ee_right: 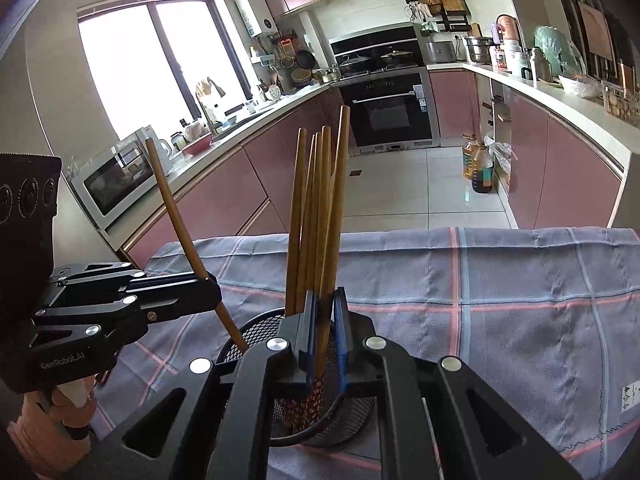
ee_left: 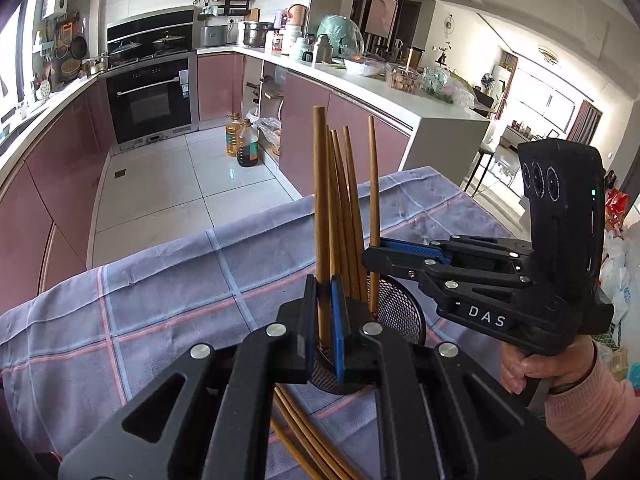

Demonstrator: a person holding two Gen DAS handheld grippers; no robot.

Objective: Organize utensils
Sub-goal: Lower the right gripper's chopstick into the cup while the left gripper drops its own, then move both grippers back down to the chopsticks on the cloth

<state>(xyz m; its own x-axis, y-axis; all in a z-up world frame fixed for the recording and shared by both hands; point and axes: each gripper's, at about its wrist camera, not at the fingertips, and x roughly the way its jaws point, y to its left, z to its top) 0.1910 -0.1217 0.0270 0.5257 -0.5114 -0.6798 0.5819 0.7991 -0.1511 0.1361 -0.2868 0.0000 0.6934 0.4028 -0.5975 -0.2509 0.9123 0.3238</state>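
In the left wrist view, the left gripper is closed on one chopstick, lowered into the mesh holder on the cloth-covered table; loose chopsticks remain.

In the right wrist view, the right gripper pinches another. Judged: insertion step; release is called for next.

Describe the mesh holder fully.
The mesh holder is a round black wire-mesh cup that looks like metal, upright on the checked cloth. Several wooden chopsticks stand in it, fanned apart. Each gripper, left and right, grips one chopstick lowered into it.
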